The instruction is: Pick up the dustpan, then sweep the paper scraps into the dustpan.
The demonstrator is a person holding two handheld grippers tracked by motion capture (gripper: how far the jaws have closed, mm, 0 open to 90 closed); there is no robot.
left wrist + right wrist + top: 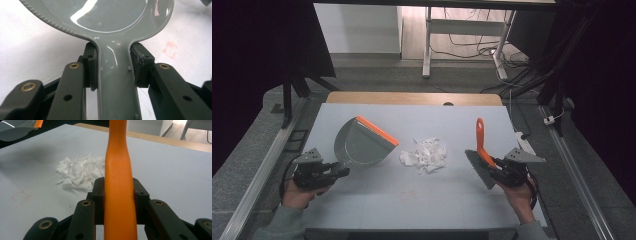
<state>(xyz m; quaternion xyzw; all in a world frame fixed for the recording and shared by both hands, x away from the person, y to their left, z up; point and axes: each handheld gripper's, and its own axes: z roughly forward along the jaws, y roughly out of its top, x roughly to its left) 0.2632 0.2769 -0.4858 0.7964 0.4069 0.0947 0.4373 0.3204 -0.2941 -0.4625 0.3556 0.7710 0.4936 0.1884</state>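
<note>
The heap of torn white paper scraps [424,155] lies on the bench [362,200] between the two tools, a little nearer the dustpan's [362,142] orange lip than the brush [481,150]. The left tongs [343,172] are clamped shut on the dustpan's grey handle [116,82]. The right tongs [495,163] are closed on the brush's orange handle [119,195], bristles on the side toward the scraps.

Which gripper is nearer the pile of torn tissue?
Right, narrowly. The right gripper, holding the brush, sits just right of the tissue pile; the left gripper, holding the dustpan, sits farther left.
</note>
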